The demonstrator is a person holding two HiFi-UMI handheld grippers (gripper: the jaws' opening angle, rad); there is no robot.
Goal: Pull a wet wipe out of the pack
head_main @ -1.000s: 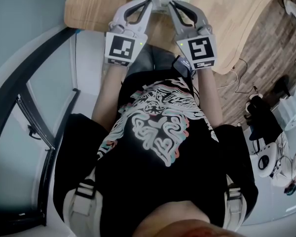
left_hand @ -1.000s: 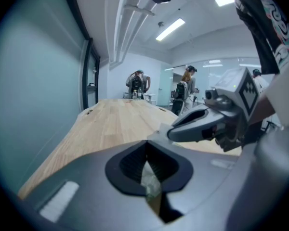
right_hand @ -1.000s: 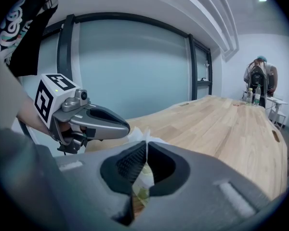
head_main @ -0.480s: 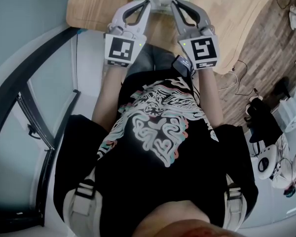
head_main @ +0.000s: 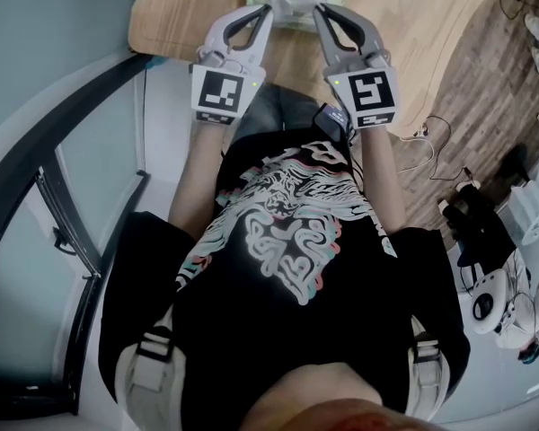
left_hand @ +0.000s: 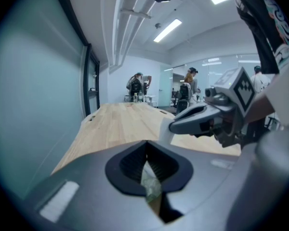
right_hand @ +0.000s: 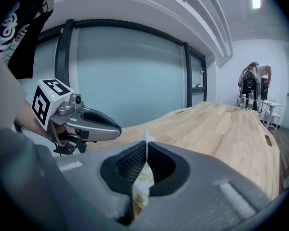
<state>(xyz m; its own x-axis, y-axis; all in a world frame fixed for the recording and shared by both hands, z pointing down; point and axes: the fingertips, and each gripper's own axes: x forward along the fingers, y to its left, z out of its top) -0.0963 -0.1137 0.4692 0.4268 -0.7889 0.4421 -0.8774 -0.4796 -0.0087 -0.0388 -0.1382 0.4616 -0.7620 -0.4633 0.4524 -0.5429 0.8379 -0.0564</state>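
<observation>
Seen from above, a person in a black T-shirt with a swirling pale print stands at the rounded edge of a light wooden table with visible grain. At the table's near edge is a soft, pale green wet wipe pack; its print is too small to read. The 2 grey plastic grippers meet over it. The left gripper has its ribbed jaws closed on a crinkled green edge of the pack. The right gripper has its jaws pinched together on a thin white wet wipe, which stands up from the pack just above the table. Each gripper carries a cube faced with a black-and-white square marker made of blocky shapes.
</observation>
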